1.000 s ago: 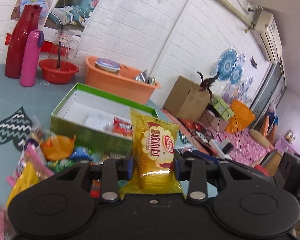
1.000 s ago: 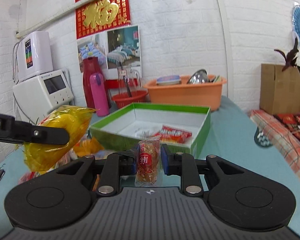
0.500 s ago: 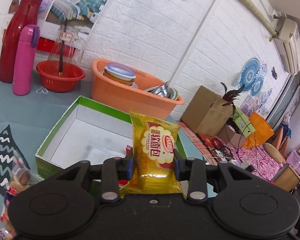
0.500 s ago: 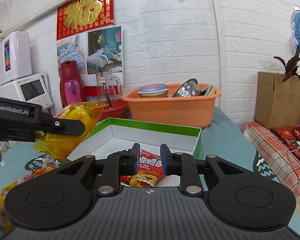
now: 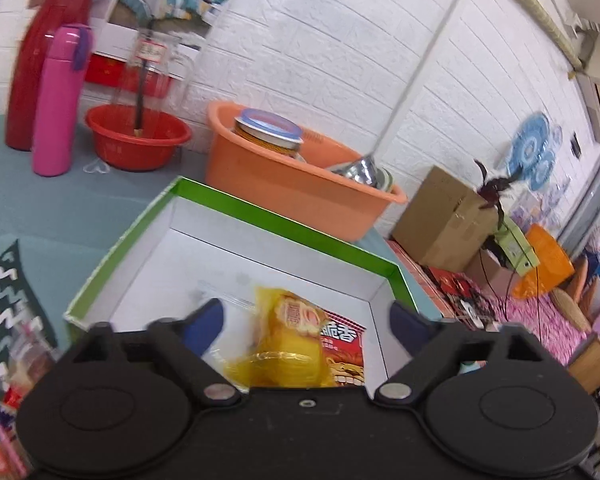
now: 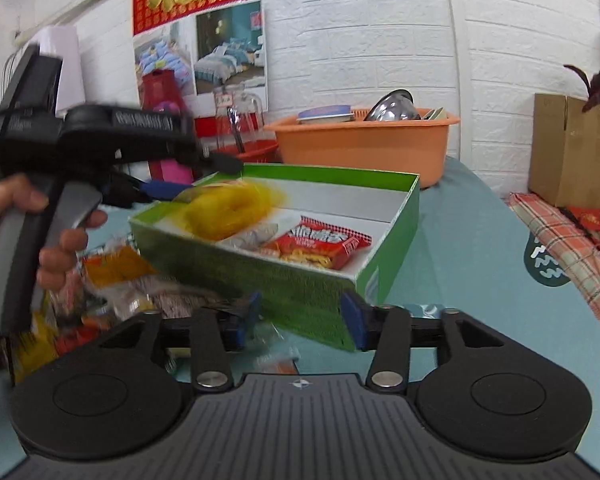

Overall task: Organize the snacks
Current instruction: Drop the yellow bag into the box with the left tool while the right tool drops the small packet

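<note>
Box (image 5: 284, 224): green rim, white inside, centre of the left wrist frame; mid-frame in the right wrist view.
Left gripper (image 5: 306, 320): fingers spread wide, nothing pinched; over the box's near edge.
Yellow snack bag (image 5: 288, 340): loose between the wide fingers, touching neither; blurred in the right wrist view, at the box's left end (image 6: 228, 210).
Red snack pack (image 6: 320, 244): flat on the box floor, just right of the yellow bag.
Right gripper (image 6: 300, 316): fingers wide, nothing held; in front of the box's near wall.
Loose snacks (image 6: 112, 276): piled on the table, lower left of the right wrist frame.
Orange basin (image 5: 296, 184): behind the box.
</note>
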{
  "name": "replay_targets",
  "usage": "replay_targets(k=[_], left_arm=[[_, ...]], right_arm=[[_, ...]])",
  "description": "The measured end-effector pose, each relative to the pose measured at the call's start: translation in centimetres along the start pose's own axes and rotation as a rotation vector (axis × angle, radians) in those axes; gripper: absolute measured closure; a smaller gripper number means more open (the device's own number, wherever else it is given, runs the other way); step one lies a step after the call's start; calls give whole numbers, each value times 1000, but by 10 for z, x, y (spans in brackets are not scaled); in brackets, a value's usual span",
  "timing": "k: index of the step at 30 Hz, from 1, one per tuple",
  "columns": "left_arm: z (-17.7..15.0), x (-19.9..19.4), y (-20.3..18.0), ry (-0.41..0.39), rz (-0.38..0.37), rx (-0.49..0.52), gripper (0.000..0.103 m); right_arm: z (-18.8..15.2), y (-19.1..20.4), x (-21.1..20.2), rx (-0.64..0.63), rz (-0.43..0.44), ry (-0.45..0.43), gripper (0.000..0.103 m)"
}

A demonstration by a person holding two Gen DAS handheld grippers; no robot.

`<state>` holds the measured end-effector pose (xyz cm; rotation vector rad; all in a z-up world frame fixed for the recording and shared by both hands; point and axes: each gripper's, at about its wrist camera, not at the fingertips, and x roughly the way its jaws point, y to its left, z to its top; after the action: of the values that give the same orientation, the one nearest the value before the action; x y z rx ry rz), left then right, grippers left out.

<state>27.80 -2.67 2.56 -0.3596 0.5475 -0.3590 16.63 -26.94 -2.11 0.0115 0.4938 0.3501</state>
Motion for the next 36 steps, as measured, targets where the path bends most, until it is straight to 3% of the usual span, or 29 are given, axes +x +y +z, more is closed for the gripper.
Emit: replay_targets(k=[4,6,8,10,11,12,17,26,33,34,36], left_arm=[[-2,-23,4,5,-24,-18,0],[-6,-33,1,7,-29,-6,0],[-9,-41,-2,10,-28,9,0],[-12,-45,-5,9,-33,15,0],[-13,-47,-6,12,-36,14,0],[-13,-49,-6,13,-37,10,0],[-17,-60,-7,1,-34,16,0],[-27,-73,-5,8,-38,18,0],[-26,-72,-5,5,-38,-3,0],[-27,-72,-5,13,-40,-5,0],[-30,-75,-4,23,-45,4,0]], right_arm=[[-13,0,6,-38,37,106,11],[-17,3,8,-79,40,138,29],[-20,7,9,-120,33,160,32],[-23,11,10,-156,31,182,46],[-25,12,10,-175,29,193,60],[-26,13,10,-188,25,194,68],[-19,13,-9,-182,6,133,71],[12,16,-22,-138,32,7,71],[43,15,7,-97,-44,-137,67],[44,15,14,-105,-75,-147,60],[44,17,17,-94,-119,-141,7]])
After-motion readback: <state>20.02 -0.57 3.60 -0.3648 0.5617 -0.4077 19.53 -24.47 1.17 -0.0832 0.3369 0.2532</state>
